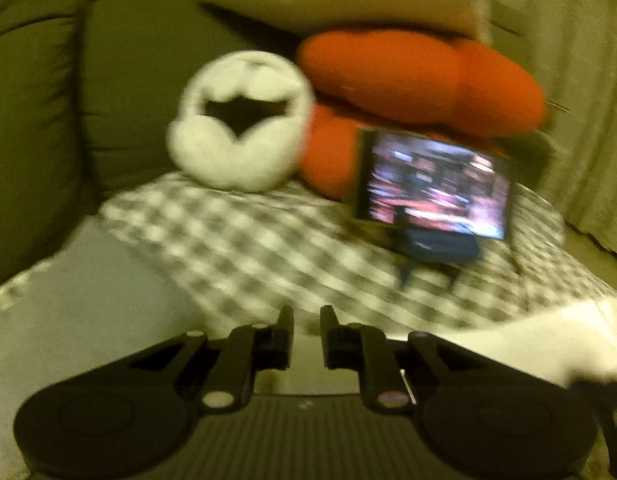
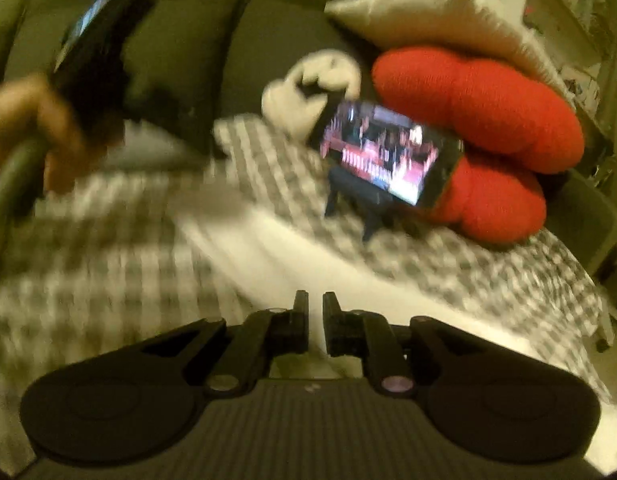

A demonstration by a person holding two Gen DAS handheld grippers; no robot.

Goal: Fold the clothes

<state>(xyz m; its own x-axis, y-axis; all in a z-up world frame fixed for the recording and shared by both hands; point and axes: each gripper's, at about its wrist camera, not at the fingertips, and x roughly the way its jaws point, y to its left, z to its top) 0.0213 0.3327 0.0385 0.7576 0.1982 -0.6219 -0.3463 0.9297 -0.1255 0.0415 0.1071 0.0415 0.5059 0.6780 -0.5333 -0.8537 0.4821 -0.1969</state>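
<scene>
Both my grippers, left [image 1: 307, 316] and right [image 2: 315, 302], barely apart, nothing between. White cloth [image 2: 308, 256] on bed: light, floppy. I'd pinch near corners.

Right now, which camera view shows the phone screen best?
The right wrist view: the phone is less blurred there and its picture reads more clearly. The left wrist view shows it fully too, but smeared.
</scene>
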